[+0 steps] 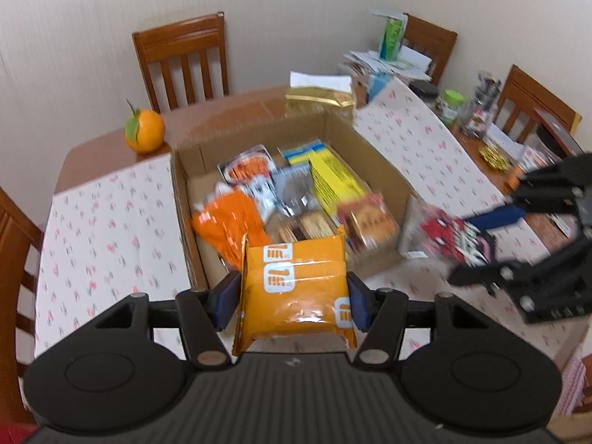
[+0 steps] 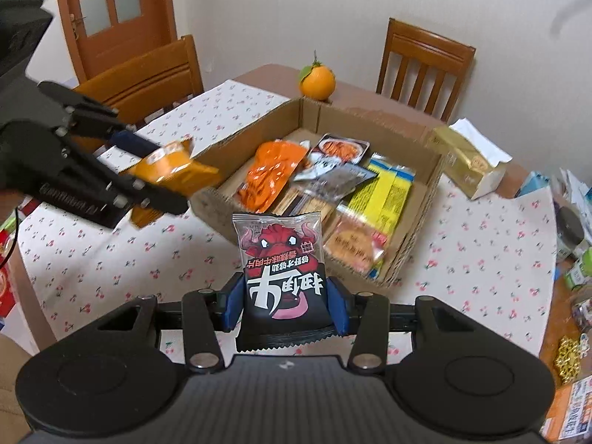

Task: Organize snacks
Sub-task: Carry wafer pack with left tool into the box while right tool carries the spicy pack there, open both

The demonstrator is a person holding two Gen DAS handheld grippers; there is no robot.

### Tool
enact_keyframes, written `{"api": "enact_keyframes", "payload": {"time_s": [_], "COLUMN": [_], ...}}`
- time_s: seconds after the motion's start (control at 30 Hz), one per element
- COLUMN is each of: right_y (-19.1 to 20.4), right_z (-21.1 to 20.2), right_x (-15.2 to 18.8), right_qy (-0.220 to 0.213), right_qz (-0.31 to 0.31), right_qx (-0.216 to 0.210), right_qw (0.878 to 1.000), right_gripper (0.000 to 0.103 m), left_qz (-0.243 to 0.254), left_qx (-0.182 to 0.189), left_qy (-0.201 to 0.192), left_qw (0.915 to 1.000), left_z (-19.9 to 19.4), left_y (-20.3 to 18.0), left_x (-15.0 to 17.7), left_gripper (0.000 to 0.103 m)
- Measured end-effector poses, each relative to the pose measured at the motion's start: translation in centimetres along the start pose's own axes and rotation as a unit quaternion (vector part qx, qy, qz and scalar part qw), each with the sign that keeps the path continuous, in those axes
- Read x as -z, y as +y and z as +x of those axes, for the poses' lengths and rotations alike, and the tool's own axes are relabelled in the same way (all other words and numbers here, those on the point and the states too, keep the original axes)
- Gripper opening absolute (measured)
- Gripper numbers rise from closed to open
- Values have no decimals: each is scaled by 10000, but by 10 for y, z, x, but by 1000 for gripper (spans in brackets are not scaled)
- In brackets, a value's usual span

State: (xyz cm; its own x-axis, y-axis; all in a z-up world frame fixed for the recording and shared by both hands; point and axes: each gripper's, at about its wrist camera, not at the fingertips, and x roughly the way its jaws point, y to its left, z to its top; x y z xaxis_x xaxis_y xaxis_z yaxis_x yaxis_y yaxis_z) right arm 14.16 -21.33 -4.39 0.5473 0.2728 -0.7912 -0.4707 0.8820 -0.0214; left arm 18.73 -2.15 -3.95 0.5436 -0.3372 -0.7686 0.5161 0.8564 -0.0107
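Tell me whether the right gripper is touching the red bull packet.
Touching. The right wrist view shows the right gripper with both blue pads pressed against the sides of the red bull packet, holding it upright above the tablecloth.

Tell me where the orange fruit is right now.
The orange sits on bare wood at the table's far end, just beyond the cardboard box's far corner, in front of a wooden chair.

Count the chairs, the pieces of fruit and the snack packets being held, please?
Chairs: 4, counted in the left wrist view
Orange fruit: 1
Held packets: 2, the orange packet and the red-and-black packet
Total: 7
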Motion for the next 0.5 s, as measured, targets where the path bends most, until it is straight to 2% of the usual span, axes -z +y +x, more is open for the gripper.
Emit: {"api": "enact_keyframes", "payload": {"time_s": [0.3,0.37,0.43,0.5], "right_y": [-9,-11,-13,-14], "right_z": [-2,-3,-2,-1], "right_x": [-8,-8,-10,-12], "right_qy": [-110,-120,-116,-120], "right_qz": [82,104,127,132], "right_qx": [142,169,175,190], "right_qw": [9998,9997,9997,9997], "right_gripper": [52,52,52,52], "left_qz": [-66,-147,-238,-323], "left_qx": [-209,-267,-310,-438], "left_qy": [-143,-108,-90,-174], "left_qw": [9997,9995,9992,9984], "left_z": [36,45,51,49], "left_y": [18,23,26,28], "left_x": [-30,-32,-31,-27], "left_gripper": [59,64,79,89]}}
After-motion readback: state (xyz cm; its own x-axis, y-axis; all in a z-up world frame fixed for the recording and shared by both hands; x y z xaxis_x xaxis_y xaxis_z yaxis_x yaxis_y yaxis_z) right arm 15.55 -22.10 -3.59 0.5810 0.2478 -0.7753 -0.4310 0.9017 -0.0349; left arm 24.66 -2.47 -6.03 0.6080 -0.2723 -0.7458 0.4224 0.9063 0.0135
